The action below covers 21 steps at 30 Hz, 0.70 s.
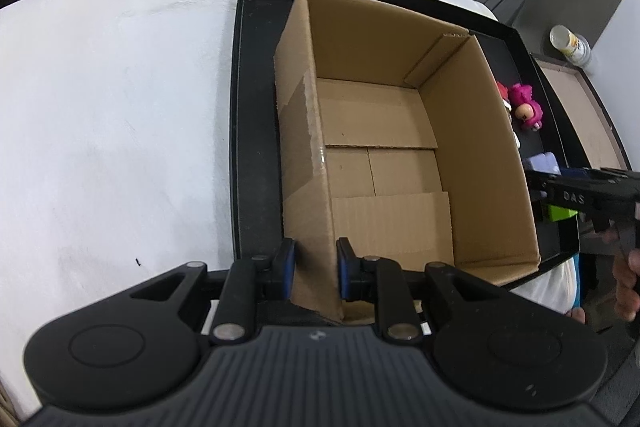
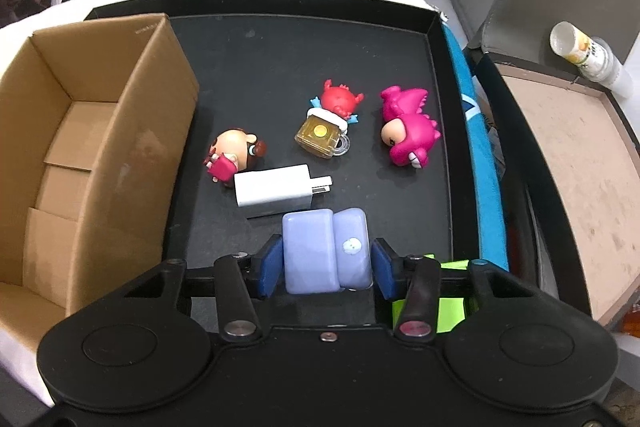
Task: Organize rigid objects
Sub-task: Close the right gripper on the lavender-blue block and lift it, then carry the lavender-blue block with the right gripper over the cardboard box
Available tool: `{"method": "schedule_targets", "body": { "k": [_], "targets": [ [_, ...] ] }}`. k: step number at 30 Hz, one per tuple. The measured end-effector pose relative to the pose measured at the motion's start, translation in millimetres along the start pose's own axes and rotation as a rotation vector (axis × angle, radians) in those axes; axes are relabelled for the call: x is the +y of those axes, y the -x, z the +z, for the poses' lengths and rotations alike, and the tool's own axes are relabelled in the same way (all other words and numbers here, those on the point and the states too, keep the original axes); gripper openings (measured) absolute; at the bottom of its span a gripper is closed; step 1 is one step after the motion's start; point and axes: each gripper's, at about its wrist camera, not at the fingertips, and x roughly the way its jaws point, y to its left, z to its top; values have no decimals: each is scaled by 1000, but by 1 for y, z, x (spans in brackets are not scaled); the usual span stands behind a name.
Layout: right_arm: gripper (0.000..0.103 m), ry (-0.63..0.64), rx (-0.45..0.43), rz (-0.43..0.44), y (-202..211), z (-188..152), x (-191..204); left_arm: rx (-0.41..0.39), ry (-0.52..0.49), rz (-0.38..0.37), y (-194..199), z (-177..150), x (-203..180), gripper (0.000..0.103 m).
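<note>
An open, empty cardboard box (image 1: 380, 131) stands in a black tray (image 1: 256, 107) on a white table. My left gripper (image 1: 316, 263) is shut on the box's near left wall, one pad on each side. In the right wrist view, my right gripper (image 2: 326, 261) is shut on a lavender two-part block (image 2: 308, 251) lying on the tray floor (image 2: 280, 39). Beyond it lie a white charger (image 2: 272, 191), a small big-headed figurine (image 2: 234, 151), a red crab on an amber mug (image 2: 324, 131) and a pink dinosaur figure (image 2: 408, 131).
The cardboard box (image 2: 132, 131) fills the tray's left part. A bright green object (image 2: 452, 311) lies under the right gripper's right side. Right of the tray are a blue strip (image 2: 480, 163), a brown-topped stand (image 2: 568, 163) and a paper cup (image 2: 580, 51).
</note>
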Motion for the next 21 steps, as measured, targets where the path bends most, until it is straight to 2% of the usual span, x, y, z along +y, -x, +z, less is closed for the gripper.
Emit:
{"method": "schedule_targets", "body": {
  "k": [21],
  "targets": [
    [46, 21, -80, 16, 52, 19, 18, -47, 37, -33, 3, 1, 2, 18]
  ]
}}
